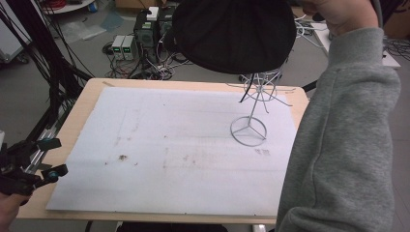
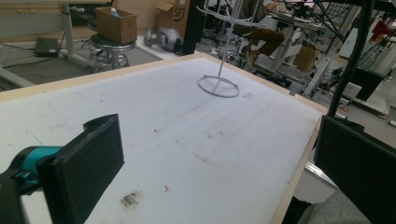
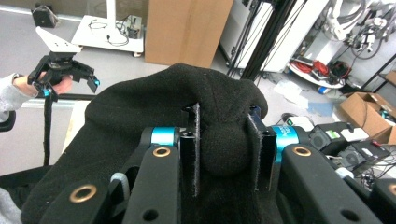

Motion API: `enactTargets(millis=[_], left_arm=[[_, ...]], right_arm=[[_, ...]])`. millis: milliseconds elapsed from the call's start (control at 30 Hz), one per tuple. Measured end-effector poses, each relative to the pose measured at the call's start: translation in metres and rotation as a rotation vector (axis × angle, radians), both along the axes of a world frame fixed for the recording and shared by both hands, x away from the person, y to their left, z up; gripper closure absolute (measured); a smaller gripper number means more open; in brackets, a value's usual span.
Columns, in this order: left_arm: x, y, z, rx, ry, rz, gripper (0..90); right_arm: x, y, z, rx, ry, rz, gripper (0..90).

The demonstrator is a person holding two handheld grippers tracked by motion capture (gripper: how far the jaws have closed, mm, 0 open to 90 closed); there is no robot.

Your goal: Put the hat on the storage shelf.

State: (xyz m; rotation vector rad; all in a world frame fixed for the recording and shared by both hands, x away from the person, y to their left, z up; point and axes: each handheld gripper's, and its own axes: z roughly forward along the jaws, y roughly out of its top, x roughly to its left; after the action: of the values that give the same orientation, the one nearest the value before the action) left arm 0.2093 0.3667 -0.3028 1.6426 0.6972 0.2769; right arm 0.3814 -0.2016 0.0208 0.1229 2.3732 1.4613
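Note:
A black knit hat [image 1: 234,34] hangs in the air over the table's far right. It sits just above the spoked top of a grey wire stand [image 1: 251,116], which stands upright on its ring base. In the right gripper view my right gripper [image 3: 224,112] is shut on a bunched fold of the hat [image 3: 140,112], and the cloth drapes over its jaws. My left gripper [image 1: 55,157] hovers open at the table's near left edge, far from the stand [image 2: 218,86]. Nothing lies between its pads [image 2: 84,163].
A white foam sheet [image 1: 183,145] covers the wooden tabletop [image 1: 82,106]. The person's grey sleeve [image 1: 343,145] crosses the right side. Electronics boxes [image 1: 123,46] and tangled cables sit on the floor behind the table, and black frame poles [image 1: 43,58] stand at the left.

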Motion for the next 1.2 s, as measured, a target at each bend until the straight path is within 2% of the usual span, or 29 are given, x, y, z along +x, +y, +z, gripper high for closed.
enactTargets(millis=[200, 467, 600, 800, 900, 1200], left_arm=[[0.000, -0.001, 0.000, 0.003, 0.001, -0.003, 1.8], [0.001, -0.004, -0.002, 0.009, 0.006, -0.005, 1.8], [0.002, -0.004, -0.003, 0.012, 0.011, -0.009, 1.8], [0.002, -0.005, -0.004, 0.010, 0.014, -0.006, 1.8], [0.001, -0.004, -0.003, 0.012, 0.011, -0.006, 1.8], [0.000, -0.007, -0.001, 0.013, 0.005, -0.013, 1.8]], right_arm=[[0.004, 0.005, -0.011, -0.012, 0.005, 0.035, 71.3], [0.006, 0.018, -0.024, -0.077, 0.006, 0.064, 71.2], [0.008, 0.020, -0.032, -0.098, 0.002, 0.063, 71.1], [0.008, 0.027, -0.045, -0.161, 0.015, 0.052, 70.9], [0.007, 0.032, -0.050, -0.180, 0.006, 0.052, 70.8], [0.001, 0.045, -0.064, -0.289, -0.031, 0.022, 69.4]])
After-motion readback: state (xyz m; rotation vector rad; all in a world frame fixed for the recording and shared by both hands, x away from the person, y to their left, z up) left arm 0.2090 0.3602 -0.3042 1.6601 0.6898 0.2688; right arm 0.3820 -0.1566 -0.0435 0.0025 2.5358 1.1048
